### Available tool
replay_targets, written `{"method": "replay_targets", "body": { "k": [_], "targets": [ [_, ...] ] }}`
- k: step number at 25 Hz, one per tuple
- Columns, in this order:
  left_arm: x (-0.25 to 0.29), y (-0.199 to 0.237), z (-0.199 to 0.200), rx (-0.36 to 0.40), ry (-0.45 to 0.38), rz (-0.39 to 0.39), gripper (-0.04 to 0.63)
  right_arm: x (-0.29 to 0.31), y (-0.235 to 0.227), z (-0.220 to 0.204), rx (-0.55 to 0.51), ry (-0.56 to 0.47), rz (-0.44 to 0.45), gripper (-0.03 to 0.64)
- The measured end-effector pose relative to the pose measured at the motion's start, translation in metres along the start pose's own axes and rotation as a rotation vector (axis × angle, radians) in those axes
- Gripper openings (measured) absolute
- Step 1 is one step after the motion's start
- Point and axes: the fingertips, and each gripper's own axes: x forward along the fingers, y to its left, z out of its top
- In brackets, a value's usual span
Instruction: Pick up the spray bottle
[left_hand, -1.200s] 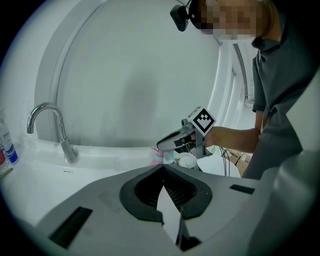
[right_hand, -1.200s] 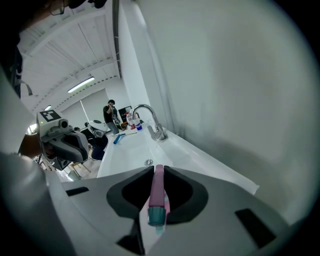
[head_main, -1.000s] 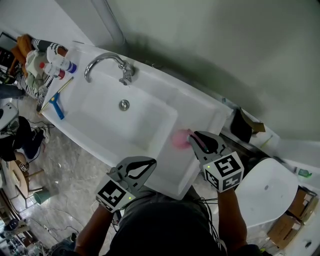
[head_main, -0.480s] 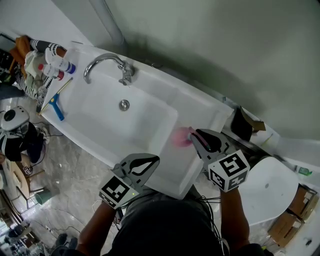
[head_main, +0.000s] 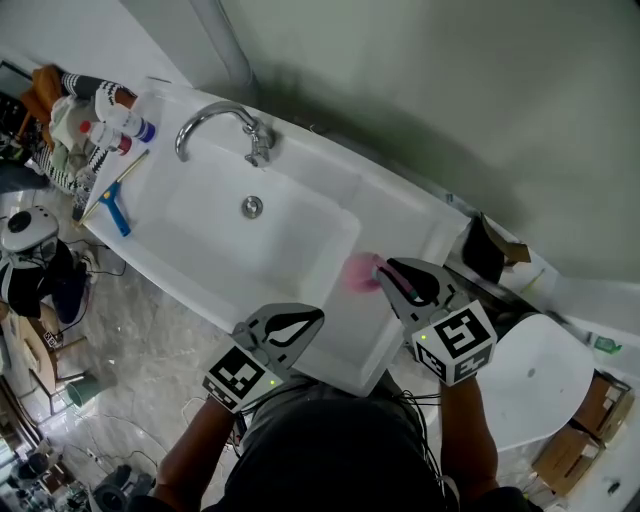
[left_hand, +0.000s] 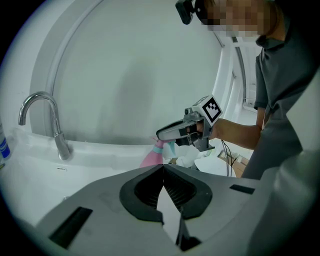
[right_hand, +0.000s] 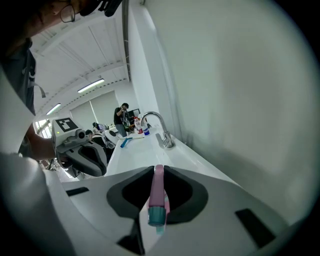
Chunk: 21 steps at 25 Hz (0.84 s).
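**Setting.** A white sink counter (head_main: 400, 215) runs along a plain grey-green wall. A chrome faucet (head_main: 259, 143) stands behind the basin. At the far left end of the counter lie a blue squeegee (head_main: 113, 207) and a cluster of bottles (head_main: 118, 122).

**Task object.** The pink spray bottle (head_main: 360, 272) is at the flat part of the counter to the right of the basin, well apart from the faucet.

**Right gripper.** The right gripper (head_main: 387, 276) is at the bottle's top. In the right gripper view its jaws are pressed in on both sides of the narrow pink head of the bottle (right_hand: 157, 192). The teal nozzle points back toward the camera.

**Left gripper.** The left gripper (head_main: 312, 318) hangs over the front edge of the counter, near the bottle but not touching it. In the left gripper view its jaws meet at the tips with nothing between them.

**Step in hand.** The grasp appears made and the lift appears not yet begun. The next move calls for a straight upward raise. The grip must stay firm, since the hold is on the slim head and the body hangs below it.

**Limits of view.**
- In the left gripper view the gripper's own body covers the bottle's base.
- In the head view the right gripper covers part of the bottle.
- It cannot be told whether the base rests on the counter.
- The far bottles are too small to identify.
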Motion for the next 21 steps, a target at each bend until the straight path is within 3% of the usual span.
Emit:
{"method": "replay_targets", "body": {
  "k": [21],
  "targets": [
    [-0.02, -0.033, 0.002, 0.044, -0.044, 0.0, 0.005, -0.056, 0.041, 0.007, -0.044, -0.028, -0.038, 0.064]
  ]
}}
